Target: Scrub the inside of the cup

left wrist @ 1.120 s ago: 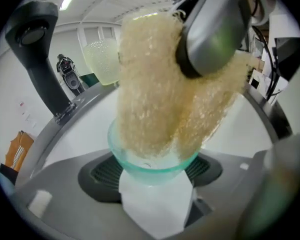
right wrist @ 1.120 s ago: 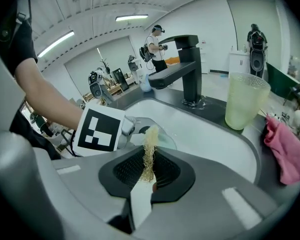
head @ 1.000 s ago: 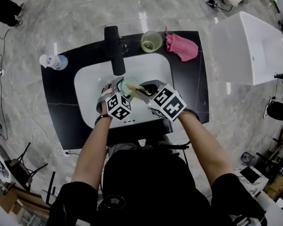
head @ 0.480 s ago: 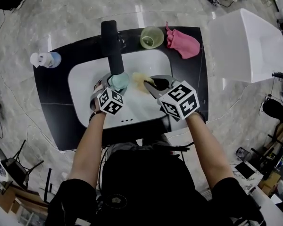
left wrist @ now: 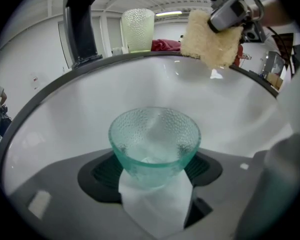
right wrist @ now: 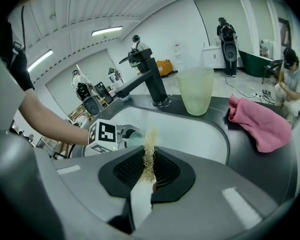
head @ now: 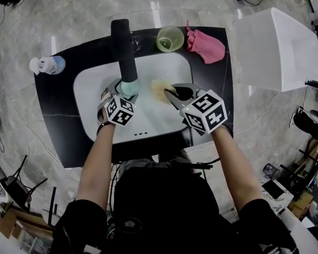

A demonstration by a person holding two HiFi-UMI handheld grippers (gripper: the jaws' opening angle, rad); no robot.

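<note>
Left claw [left wrist: 155, 176] holds my cup [left wrist: 154, 139] over the sink [head: 95, 105]; right claw [right wrist: 148, 170] pinches the sponge [right wrist: 151, 143] nearby, apart.

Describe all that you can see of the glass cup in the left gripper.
The cup is clear, pale green, dimpled glass, wider at its mouth, and looks empty. The left gripper clamps its base between both jaws. It is over the white sink basin, near the black faucet, apart from the sponge.
</note>
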